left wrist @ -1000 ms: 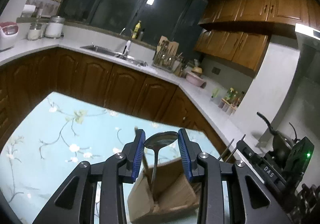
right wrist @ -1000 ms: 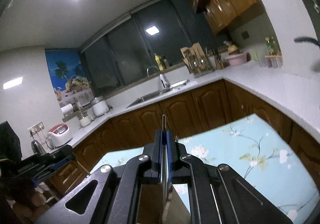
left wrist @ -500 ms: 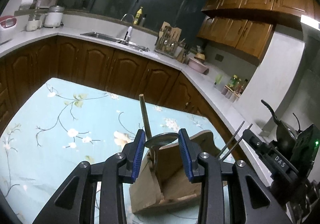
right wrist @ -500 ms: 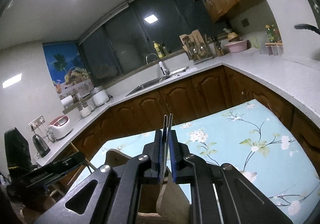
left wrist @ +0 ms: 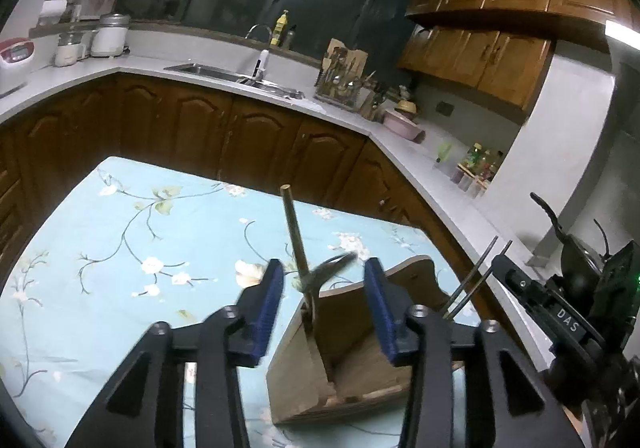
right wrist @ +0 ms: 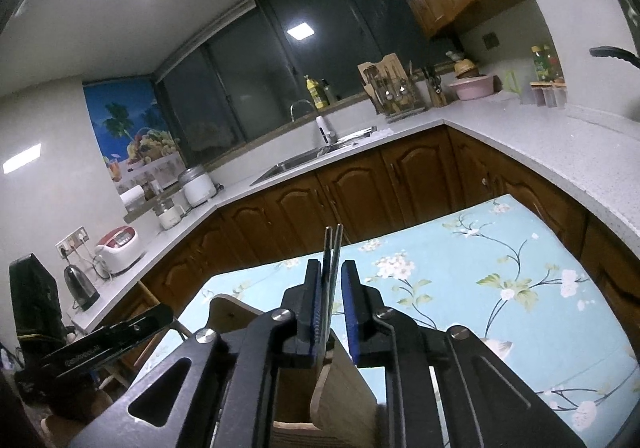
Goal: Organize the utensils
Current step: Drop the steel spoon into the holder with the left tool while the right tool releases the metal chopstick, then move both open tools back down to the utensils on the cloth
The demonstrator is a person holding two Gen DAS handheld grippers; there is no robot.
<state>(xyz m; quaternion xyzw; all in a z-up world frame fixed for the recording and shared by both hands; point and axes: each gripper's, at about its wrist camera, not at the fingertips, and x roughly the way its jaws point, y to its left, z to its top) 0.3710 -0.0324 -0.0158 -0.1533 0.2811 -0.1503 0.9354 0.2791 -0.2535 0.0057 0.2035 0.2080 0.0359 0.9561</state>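
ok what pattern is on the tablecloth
Light blue tablecloth with white blossoms on thin branches; clearest in the right wrist view.

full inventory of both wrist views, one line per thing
wooden utensil caddy: 1, light brown, on the tablecloth
ladle: 1, metal, blurred, standing in the caddy
wooden handle: 1, brown, upright in the caddy
chopsticks: 2, metal, between the right fingers, over the caddy
tablecloth: 1, light blue floral
sink: 1, steel, in the white counter
rice cooker: 1, red and white, on the counter
kettle: 1, dark, beside the cooker
pink bowl: 1, far counter
left hand-held gripper: black, blue pads, open
right hand-held gripper: slightly parted
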